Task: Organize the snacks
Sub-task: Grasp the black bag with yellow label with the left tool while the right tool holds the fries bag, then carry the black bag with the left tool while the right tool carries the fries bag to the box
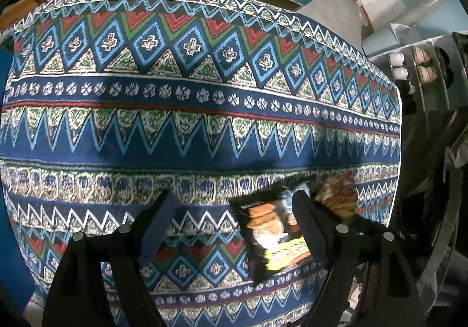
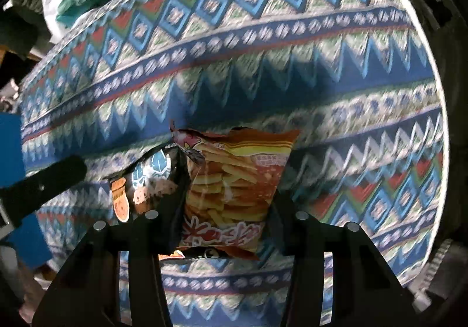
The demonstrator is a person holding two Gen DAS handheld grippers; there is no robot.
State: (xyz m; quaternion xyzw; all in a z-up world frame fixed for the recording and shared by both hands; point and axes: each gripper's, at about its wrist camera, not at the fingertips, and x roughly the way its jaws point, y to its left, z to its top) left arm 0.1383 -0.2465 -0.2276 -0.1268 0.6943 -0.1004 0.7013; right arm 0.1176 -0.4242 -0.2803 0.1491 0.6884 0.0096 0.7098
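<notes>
Left wrist view: bench under a blue, red and green zigzag-patterned cloth (image 1: 204, 122), mostly bare. Left gripper (image 1: 237, 216), jaws apart, nothing between them but cloth. One dark glossy snack packet with orange and yellow print (image 1: 272, 242) lies flat beside the right-hand finger. Cloth edge falls away at right; beyond it a grey shelf unit with shoes (image 1: 421, 69).

Right wrist view, blurred: right gripper (image 2: 225, 204), jaws closed in around an orange crinkly packet picturing fries (image 2: 234, 180); firm clamping cannot be confirmed. The dark packet (image 2: 146, 180) overlaps its left side. The other gripper's black finger (image 2: 44, 180) sits near, left.

Progress: early, judging by two packets ungrouped. Ample open cloth ahead for moving.
</notes>
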